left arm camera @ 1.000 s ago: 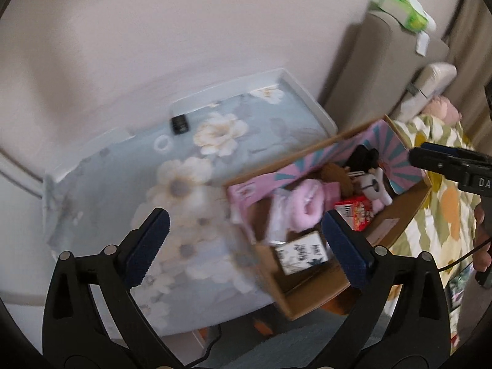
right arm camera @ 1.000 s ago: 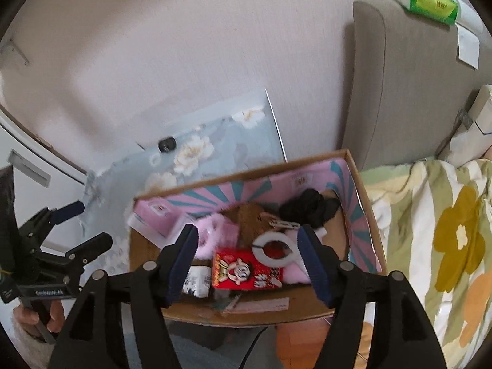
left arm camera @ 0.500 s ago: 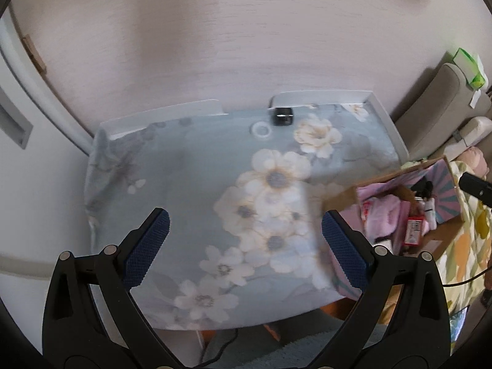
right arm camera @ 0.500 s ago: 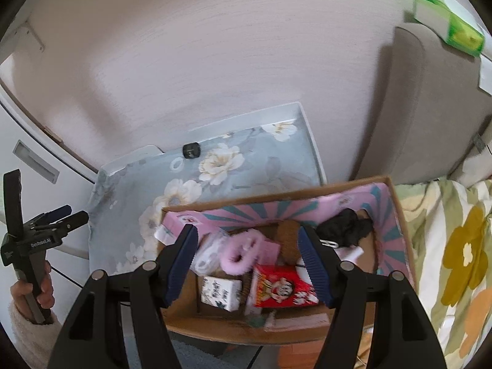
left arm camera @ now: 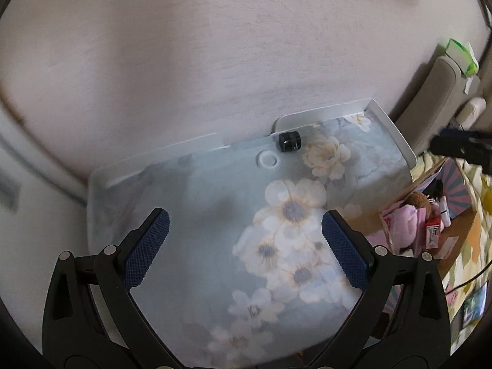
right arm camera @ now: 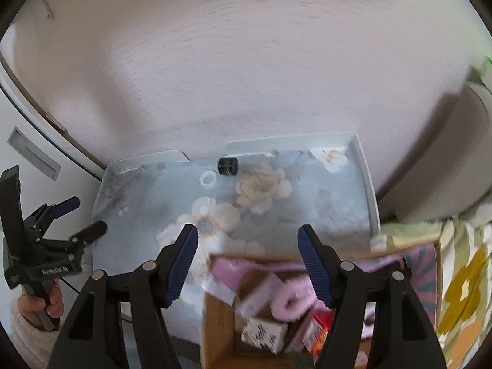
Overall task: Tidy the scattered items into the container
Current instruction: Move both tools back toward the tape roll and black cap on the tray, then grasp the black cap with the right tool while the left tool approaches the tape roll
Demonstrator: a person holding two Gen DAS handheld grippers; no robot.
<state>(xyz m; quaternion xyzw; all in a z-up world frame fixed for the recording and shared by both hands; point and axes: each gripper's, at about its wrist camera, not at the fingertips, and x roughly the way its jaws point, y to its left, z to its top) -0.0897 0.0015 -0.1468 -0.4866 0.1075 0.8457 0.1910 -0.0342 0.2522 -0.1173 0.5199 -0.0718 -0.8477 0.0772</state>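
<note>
A cardboard box [right arm camera: 215, 323] with a pink striped lining holds a pink fluffy item [right arm camera: 292, 301], a red packet [right arm camera: 319, 329] and a small white patterned box [right arm camera: 264, 333]. It also shows at the right of the left wrist view [left arm camera: 461, 230]. A small black object [left arm camera: 290, 141] and a white ring [left arm camera: 268, 160] lie at the far edge of the floral-covered table [left arm camera: 215, 215]; both also show in the right wrist view, the black object [right arm camera: 228, 166] and the ring [right arm camera: 208, 180]. My left gripper [left arm camera: 244, 241] is open and empty above the table. My right gripper [right arm camera: 247, 261] is open and empty over the box's near-left corner.
A raised white rim [left arm camera: 396, 132] borders the table's back and right sides. A beige upholstered headboard [left arm camera: 430, 98] with a green tissue pack [left arm camera: 461, 55] stands to the right. A flowered bedspread [right arm camera: 464, 283] lies beside the box. A white door [right arm camera: 33, 153] is at the left.
Both grippers have swung left from the box towards the table, so the table now fills both views. Both stay open and empty.
</note>
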